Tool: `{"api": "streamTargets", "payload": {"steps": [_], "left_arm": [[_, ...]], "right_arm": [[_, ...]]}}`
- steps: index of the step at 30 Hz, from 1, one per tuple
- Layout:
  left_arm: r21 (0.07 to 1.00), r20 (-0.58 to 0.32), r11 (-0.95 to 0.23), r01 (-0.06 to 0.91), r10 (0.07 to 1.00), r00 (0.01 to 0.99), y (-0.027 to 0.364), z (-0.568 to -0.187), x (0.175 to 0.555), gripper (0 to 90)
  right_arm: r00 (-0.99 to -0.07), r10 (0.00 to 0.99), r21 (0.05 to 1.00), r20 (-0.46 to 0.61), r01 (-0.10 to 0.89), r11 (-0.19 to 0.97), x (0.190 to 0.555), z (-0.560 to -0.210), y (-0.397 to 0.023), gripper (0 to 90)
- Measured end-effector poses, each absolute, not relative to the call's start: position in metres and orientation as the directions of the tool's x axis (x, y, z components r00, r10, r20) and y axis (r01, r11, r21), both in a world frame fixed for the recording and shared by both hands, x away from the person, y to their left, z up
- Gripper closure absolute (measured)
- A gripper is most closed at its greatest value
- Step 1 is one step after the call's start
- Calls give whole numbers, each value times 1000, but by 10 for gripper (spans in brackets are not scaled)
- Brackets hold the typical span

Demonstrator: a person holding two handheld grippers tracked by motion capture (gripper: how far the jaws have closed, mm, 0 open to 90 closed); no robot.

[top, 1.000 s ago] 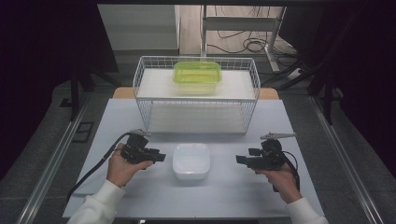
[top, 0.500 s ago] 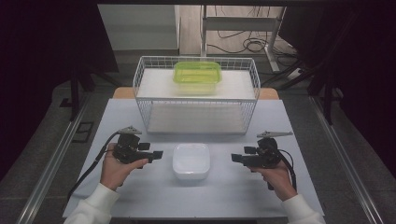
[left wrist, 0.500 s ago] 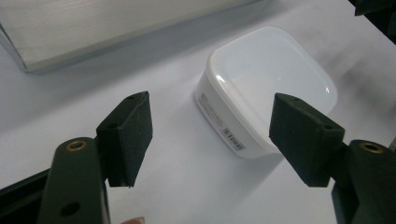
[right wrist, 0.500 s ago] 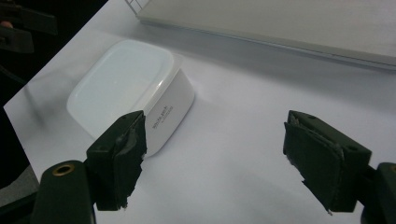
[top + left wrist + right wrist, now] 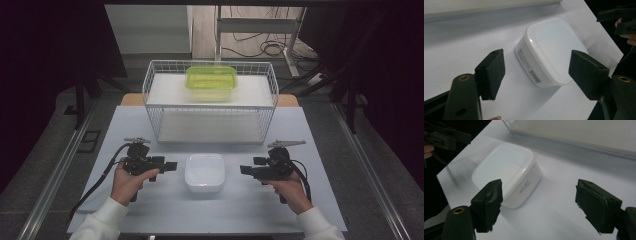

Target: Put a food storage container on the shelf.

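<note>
A white lidded container [image 5: 204, 172] sits on the white table [image 5: 125, 130] between my two grippers. My left gripper [image 5: 173, 165] is just to its left, pointing at it and open, with nothing held. In the left gripper view the container [image 5: 551, 50] lies ahead of the spread jaws of the left gripper [image 5: 537, 72]. My right gripper [image 5: 243, 170] is a short way to the container's right, also open. In the right gripper view the container [image 5: 506, 172] lies ahead and to the left of the right gripper [image 5: 540, 205].
A white wire basket [image 5: 155, 125] stands at the back of the table, with a green lidded container [image 5: 211, 81] resting on top of it. Dark floor and cables lie beyond the table edges.
The right gripper has edged left toward the white container. The left gripper has shifted only slightly. The container has not moved.
</note>
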State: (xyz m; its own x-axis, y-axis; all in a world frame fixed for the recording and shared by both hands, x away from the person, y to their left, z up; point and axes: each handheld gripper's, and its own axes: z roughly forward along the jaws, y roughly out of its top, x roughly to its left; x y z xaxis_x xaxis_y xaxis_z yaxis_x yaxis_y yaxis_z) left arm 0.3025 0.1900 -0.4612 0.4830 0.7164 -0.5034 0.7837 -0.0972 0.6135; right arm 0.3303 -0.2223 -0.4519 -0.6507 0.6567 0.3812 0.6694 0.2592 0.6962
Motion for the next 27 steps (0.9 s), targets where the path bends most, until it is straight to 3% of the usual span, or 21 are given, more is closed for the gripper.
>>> {"api": "streamTargets", "payload": {"steps": [13, 27], "left_arm": [[519, -658, -21, 854, 628, 415, 188, -479, 317, 310], [480, -707, -18, 877, 584, 398, 179, -490, 320, 395]], "right_arm": [[-617, 645, 664, 450, 714, 220, 337, -462, -204, 271], [-583, 631, 615, 512, 761, 204, 347, -473, -181, 395]]}}
